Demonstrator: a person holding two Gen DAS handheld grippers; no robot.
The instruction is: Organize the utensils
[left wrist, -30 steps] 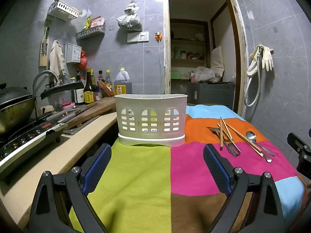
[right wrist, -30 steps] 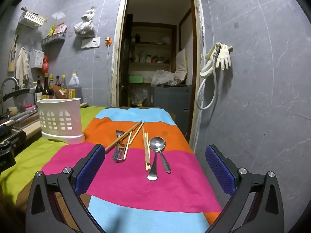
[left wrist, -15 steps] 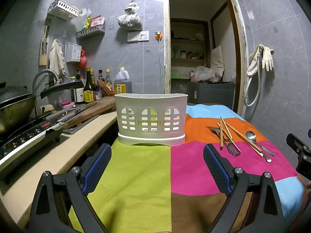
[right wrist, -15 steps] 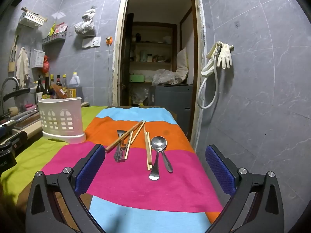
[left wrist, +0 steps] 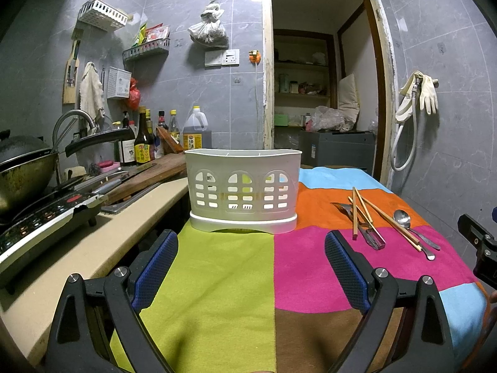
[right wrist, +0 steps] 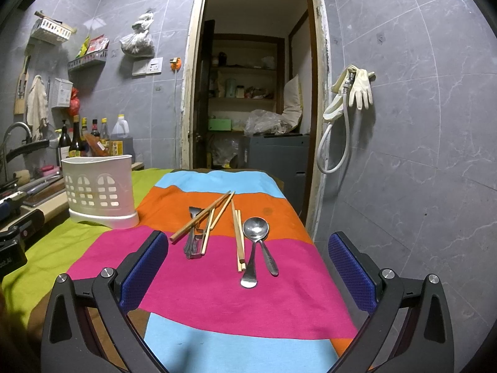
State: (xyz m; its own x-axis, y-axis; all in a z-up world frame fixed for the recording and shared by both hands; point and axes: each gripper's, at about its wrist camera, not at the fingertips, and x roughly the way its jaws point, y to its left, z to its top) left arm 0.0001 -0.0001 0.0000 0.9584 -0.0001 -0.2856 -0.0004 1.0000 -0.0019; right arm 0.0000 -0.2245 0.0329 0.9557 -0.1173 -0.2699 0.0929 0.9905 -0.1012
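Two shiny metal spoons [right wrist: 256, 248] lie beside wooden chopsticks [right wrist: 238, 239].

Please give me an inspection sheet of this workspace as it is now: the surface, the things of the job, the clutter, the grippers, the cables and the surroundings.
Surface: striped cloth covers the table.
Job's things: white utensil holder upright on the cloth, nothing seen inside; chopsticks, two spoons and a fork lie loose together, apart from the holder.
Clutter: nothing seen on the cloth.
Grippers: left gripper open, facing the holder; right gripper open, facing the utensils; both hold nothing.
Cables: a cord hangs from an orange plug on the wall.
Surroundings: wok, sauce bottles, rubber gloves, open doorway.
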